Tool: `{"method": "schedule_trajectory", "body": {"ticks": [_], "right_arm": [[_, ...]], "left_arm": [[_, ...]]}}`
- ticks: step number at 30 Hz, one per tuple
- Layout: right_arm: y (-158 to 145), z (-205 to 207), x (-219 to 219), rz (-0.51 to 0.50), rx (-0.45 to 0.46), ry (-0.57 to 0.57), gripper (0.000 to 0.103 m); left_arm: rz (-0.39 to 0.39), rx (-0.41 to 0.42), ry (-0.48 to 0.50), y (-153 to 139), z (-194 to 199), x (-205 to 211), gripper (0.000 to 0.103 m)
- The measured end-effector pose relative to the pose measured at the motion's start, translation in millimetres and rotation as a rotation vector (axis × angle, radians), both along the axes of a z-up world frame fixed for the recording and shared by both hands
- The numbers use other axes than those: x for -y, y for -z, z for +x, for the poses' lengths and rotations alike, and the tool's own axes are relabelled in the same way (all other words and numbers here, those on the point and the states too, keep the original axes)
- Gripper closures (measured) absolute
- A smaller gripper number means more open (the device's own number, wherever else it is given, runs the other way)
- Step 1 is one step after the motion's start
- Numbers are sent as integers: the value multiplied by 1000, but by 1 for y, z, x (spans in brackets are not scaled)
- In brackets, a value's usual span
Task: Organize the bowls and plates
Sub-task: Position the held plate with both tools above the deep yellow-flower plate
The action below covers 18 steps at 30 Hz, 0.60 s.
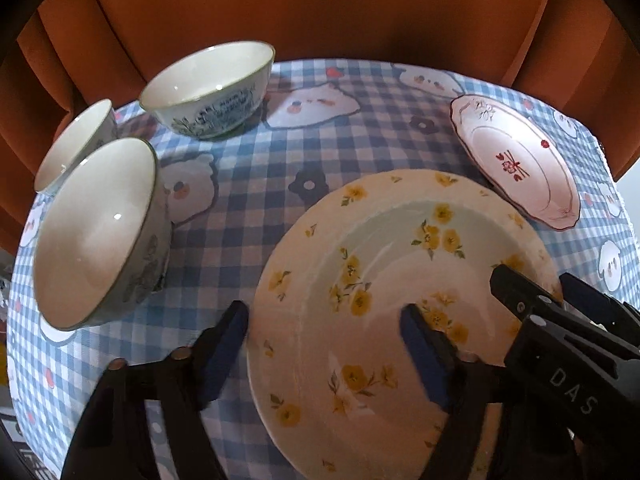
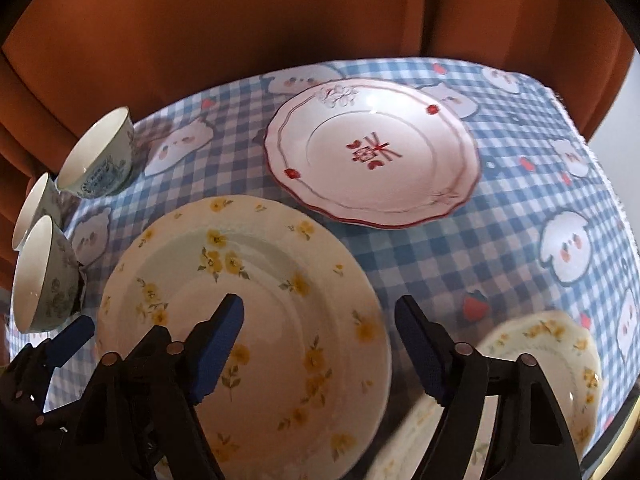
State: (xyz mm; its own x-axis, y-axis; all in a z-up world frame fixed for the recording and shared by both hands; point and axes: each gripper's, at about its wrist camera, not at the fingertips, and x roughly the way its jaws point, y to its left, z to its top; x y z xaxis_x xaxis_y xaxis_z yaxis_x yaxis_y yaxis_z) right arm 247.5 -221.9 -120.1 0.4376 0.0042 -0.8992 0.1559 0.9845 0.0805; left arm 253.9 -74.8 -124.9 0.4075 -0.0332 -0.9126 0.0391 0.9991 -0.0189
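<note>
A large cream plate with yellow flowers [image 1: 384, 280] [image 2: 256, 300] lies on the blue checked tablecloth [image 1: 260, 184]. My left gripper [image 1: 324, 320] is open and straddles the plate's left rim, one pad outside it and one over the plate. My right gripper [image 2: 320, 312] [image 1: 534, 280] is open astride the right rim in the same way. Neither pair of pads presses on the plate. A white plate with red marks [image 1: 520, 168] [image 2: 372, 152] lies behind it. Three white bowls [image 1: 100, 232] [image 1: 72, 144] [image 1: 208, 88] stand at the left.
A second yellow-flowered plate [image 2: 560, 364] lies at the near right, partly hidden by my right gripper. An orange curtain [image 1: 320, 8] hangs right behind the table. The cloth's right edge [image 2: 600, 168] drops off near the red-marked plate.
</note>
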Motion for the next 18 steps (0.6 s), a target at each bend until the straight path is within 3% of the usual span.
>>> {"method": "schedule_trajectory", "body": {"ticks": [7, 18], "right_arm": [[9, 6, -1, -27, -9, 3, 35], [7, -25, -31, -12, -40, -60, 35]], "left_arm": [[1, -15, -3, 6, 2, -4, 37], [20, -43, -3, 6, -28, -36, 39]]}}
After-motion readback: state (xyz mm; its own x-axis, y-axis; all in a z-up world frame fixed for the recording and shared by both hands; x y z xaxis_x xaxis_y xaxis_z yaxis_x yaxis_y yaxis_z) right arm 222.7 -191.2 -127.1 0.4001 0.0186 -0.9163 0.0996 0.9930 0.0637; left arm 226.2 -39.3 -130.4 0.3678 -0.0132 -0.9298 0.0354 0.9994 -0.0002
